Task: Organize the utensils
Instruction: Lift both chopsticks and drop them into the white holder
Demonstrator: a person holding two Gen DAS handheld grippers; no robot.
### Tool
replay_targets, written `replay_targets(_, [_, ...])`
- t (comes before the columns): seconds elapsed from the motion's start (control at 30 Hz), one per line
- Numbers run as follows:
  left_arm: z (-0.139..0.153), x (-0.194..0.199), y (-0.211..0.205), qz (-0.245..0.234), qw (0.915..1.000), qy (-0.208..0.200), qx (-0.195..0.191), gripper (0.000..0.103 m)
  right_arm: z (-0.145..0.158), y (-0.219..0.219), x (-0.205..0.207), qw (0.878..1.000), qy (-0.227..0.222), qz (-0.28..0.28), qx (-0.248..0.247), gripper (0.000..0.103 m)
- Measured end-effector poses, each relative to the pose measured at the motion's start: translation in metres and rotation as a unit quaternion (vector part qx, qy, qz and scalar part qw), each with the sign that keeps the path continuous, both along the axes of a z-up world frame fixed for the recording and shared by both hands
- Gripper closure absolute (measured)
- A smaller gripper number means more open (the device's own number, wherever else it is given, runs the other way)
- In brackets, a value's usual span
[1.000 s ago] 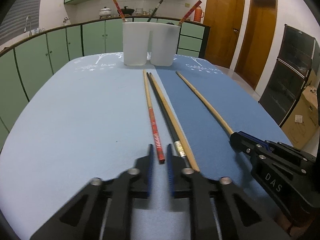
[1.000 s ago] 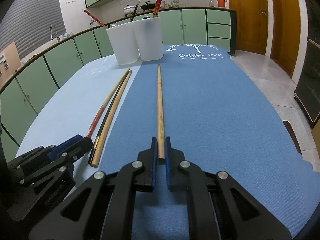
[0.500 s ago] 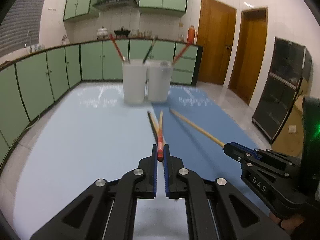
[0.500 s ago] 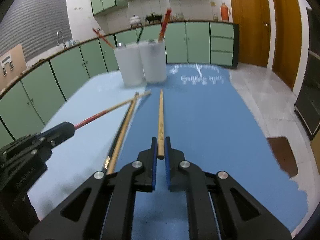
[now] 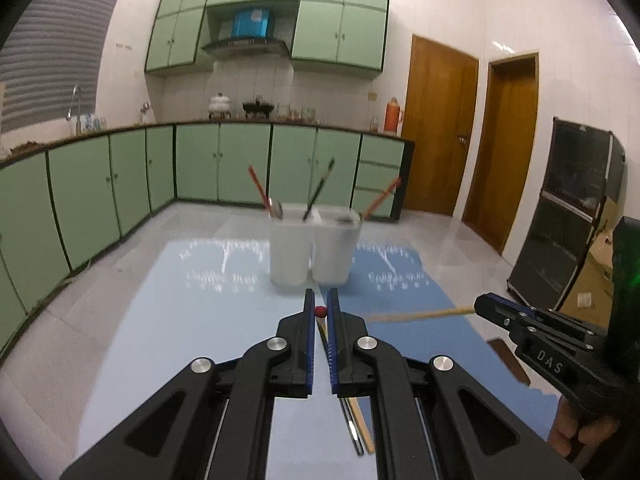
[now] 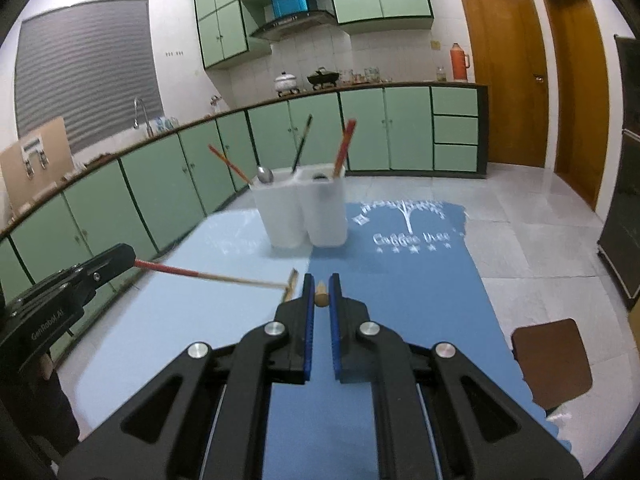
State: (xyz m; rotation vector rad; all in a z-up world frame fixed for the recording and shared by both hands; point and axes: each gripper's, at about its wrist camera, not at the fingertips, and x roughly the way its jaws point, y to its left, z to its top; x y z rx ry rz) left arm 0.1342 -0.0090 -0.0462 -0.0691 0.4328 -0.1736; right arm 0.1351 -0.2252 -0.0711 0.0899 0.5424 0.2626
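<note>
My left gripper point(image 5: 320, 304) is shut on a red-handled chopstick point(image 5: 320, 311), held in the air and seen end-on; in the right wrist view the chopstick point(image 6: 192, 273) juts rightward from the left gripper point(image 6: 120, 258). My right gripper point(image 6: 320, 282) is shut on a plain wooden chopstick point(image 6: 320, 296), also lifted; in the left wrist view it point(image 5: 420, 314) points left from the right gripper point(image 5: 486, 304). Two white holders point(image 5: 312, 246) stand ahead on the table with chopsticks and a spoon point(image 5: 277, 209) in them. A black chopstick and a wooden chopstick point(image 5: 358, 428) lie on the table below.
The table has a light blue cloth point(image 5: 192, 320) on the left and a darker blue one point(image 6: 420, 280) on the right. Green kitchen cabinets point(image 5: 120, 184) line the far wall. Wooden doors point(image 5: 440, 128) are at the right.
Both grippers have risen well above the table, each carrying its chopstick. The chopsticks now point level instead of slanting down to the cloth. The holders look farther below.
</note>
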Motion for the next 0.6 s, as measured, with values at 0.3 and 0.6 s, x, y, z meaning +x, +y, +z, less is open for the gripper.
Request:
replay_targets(0.3, [0.038, 0.018, 0.008, 0.007, 0.9992, -0.04, 0.004, 0.098, 0.059, 0.011, 0.034, 1.0, -0.015, 0.022, -0.004, 0.097])
replay_targets(0.6, [0.08, 0.04, 0.012, 0.02, 0.9956, -0.091, -0.001, 0.098, 0.11, 0.011, 0.066, 0.998, -0.053, 0.025, 0.005, 0.097])
